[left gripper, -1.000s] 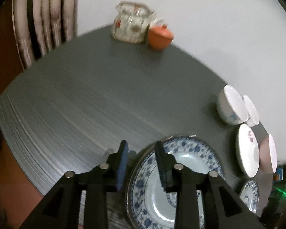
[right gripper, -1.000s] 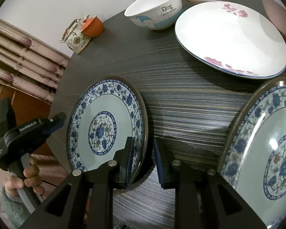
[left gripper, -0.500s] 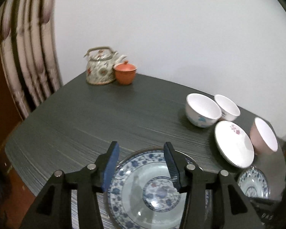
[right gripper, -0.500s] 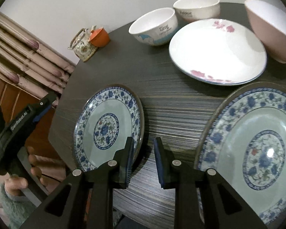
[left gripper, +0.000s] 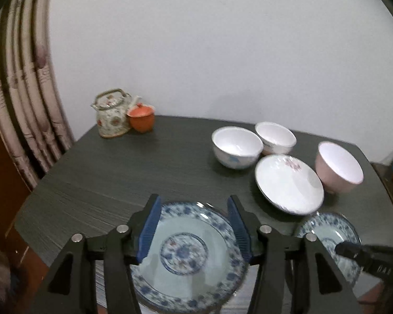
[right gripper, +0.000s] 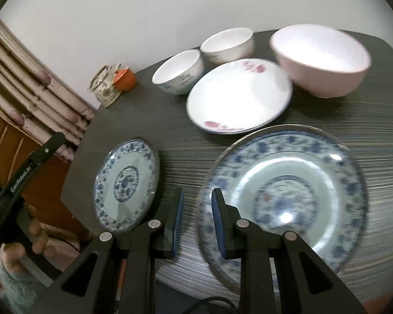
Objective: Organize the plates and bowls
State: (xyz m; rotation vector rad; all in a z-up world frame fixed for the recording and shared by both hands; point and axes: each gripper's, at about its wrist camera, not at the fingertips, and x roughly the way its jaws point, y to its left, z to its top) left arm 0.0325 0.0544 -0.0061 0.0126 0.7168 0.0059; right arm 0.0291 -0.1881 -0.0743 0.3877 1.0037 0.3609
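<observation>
A blue-and-white plate [left gripper: 183, 255] lies flat at the table's near edge, below my left gripper [left gripper: 194, 226]. Its jaws are opening and hold nothing. A second blue-and-white plate [right gripper: 288, 198] lies to the right. My right gripper [right gripper: 197, 219] hovers just off that plate's left rim with a narrow empty gap between its pads; its tip [left gripper: 353, 252] shows over this plate [left gripper: 325, 233]. Behind stand a white plate with pink flowers [left gripper: 288, 183], two white bowls [left gripper: 237, 147] [left gripper: 275, 137] and a pink bowl [left gripper: 338, 167].
A patterned teapot [left gripper: 111, 115] and an orange lidded cup [left gripper: 141, 117] stand at the table's far left corner by a striped curtain [left gripper: 26, 104]. The dark table [left gripper: 118, 172] is bare between them and the dishes. A hand [right gripper: 21, 238] holds the left gripper at the table's left edge.
The left gripper has pulled back and up from the plate's rim, rolled level, and its jaws have widened. The right gripper has risen and shifted from the left plate toward the right one.
</observation>
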